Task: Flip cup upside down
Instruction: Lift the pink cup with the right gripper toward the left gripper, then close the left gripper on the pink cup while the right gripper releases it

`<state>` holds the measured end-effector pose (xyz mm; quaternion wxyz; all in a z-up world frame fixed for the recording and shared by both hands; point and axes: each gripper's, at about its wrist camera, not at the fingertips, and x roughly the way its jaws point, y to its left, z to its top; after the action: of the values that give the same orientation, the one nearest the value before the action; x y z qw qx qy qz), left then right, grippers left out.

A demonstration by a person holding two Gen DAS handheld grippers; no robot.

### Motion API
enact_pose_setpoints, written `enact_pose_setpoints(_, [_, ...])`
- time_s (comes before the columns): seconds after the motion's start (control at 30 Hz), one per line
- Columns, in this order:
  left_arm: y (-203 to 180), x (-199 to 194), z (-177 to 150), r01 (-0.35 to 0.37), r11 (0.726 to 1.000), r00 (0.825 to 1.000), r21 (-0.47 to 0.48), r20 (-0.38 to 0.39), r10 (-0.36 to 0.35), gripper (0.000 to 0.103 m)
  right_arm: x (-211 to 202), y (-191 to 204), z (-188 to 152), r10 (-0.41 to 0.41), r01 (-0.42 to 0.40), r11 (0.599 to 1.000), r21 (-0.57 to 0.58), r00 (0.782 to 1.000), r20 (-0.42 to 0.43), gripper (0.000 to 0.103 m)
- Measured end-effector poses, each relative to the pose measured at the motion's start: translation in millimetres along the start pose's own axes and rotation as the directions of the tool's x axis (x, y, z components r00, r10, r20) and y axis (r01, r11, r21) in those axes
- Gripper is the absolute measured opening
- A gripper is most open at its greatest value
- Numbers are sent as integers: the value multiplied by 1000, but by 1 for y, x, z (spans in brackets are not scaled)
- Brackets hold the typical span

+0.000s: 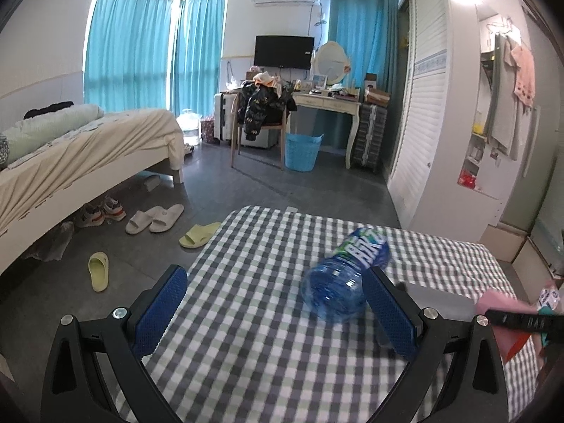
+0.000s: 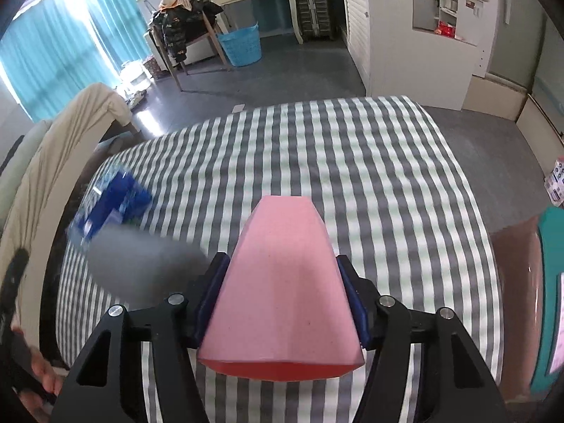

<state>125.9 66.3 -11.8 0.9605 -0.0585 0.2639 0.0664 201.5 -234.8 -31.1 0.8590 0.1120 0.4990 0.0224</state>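
Cup point(image 2: 282, 292) pinched in right tongs point(image 2: 280, 303), lower centre of the right wrist view, both blue pads pressed on its side walls. Long axis runs along the fingers: narrow closed base points away toward frame centre, wide red-lined mouth faces the camera. So it lies roughly sideways, held above the tabletop point(image 2: 352, 162); the flip likely needs a wrist roll to bring the mouth down. Pink, faceted, matte, plain outside. Left tongs point(image 1: 278, 308) spread wide, gripping nothing; a blue water bottle point(image 1: 347, 275) lies on its side just by the right-hand pad. Cup barely shows at right edge there. Right hand clearly nearer.
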Motion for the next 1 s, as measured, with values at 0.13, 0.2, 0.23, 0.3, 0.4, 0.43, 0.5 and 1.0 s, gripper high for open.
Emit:
enact_pose_setpoints(0.13, [-9,-20,-7,29,999,1000,14,5,-29,103,-13,12,-36,36,-37,999,-30,999,-27,60])
enact_pose_setpoints(0.2, [-12,-30,-11,43,999,999,26,7,-43,103,-18,19,-51,53,-55,998,-42,998,-37,60])
enact_pose_setpoints(0.23, [-13,-34,-13,47,998,999,32,6,-47,103,-20,24,-59,64,-66,997,-48,997,-40,60])
enact_pose_setpoints(0.3, [-16,-42,-16,52,998,999,41,4,-52,103,-24,35,-74,77,-79,995,-66,996,-44,60])
enact_pose_setpoints(0.4, [-13,-51,-21,50,998,999,47,5,-51,103,-27,52,-88,89,-93,992,-89,995,-45,60])
enact_pose_setpoints(0.43, [-11,-55,-23,49,998,999,48,4,-49,103,-28,57,-92,94,-97,990,-97,995,-43,60])
enact_pose_setpoints(0.5, [-7,-59,-25,44,998,999,50,1,-45,103,-28,64,-97,94,-97,989,-112,995,-38,60])
enact_pose_setpoints(1.0, [-9,-69,-30,-5,996,1000,89,-21,7,103,-32,89,-115,28,-17,969,-247,999,44,78])
